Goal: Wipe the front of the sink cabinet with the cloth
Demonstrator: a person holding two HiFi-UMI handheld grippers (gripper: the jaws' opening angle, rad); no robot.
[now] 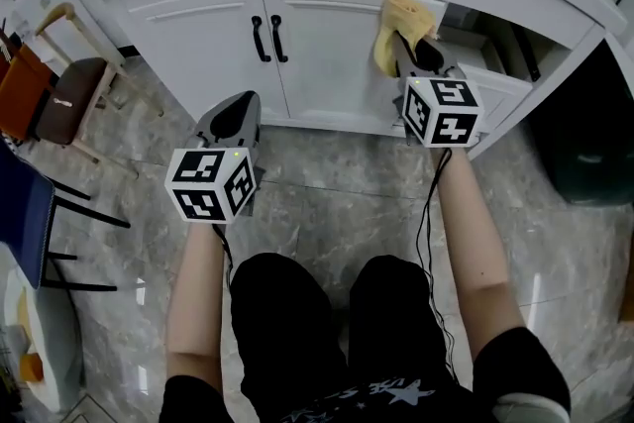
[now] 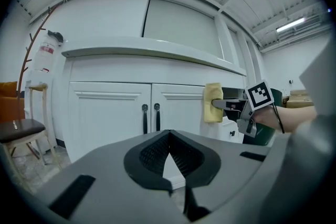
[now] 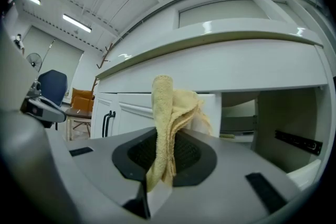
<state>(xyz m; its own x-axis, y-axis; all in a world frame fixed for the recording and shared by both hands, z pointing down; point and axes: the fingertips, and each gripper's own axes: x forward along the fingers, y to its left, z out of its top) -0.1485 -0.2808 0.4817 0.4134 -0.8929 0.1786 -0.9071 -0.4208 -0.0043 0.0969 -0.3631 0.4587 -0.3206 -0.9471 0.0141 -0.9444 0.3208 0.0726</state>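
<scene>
The yellow terry cloth (image 1: 399, 23), seen from the head view, is bunched at the edge of the white sink cabinet's (image 1: 198, 35) right-hand door, pinched in the right tongs (image 1: 414, 54). The left tongs (image 1: 241, 104) hang low, off the cabinet.

In the left gripper view, those tongs are clenched on nothing, facing two black door handles (image 2: 150, 118).

In the right gripper view, the cloth stands upright, clamped between the jaws.

Pale yellow for the cloth (image 3: 165, 113); plain white over the sink cabinet (image 1: 198, 35), black on its door handles (image 1: 267, 39); grey with paler marbled veining across the floor (image 1: 327, 193); black-and-white square markers on the cubes of the left gripper (image 1: 241, 102) and right gripper (image 1: 408, 43); light grey bodies, black ribbed pads (image 2: 149, 157); black for the shorts (image 1: 297, 302); dark brown on the chair seat (image 1: 74, 99).
</scene>
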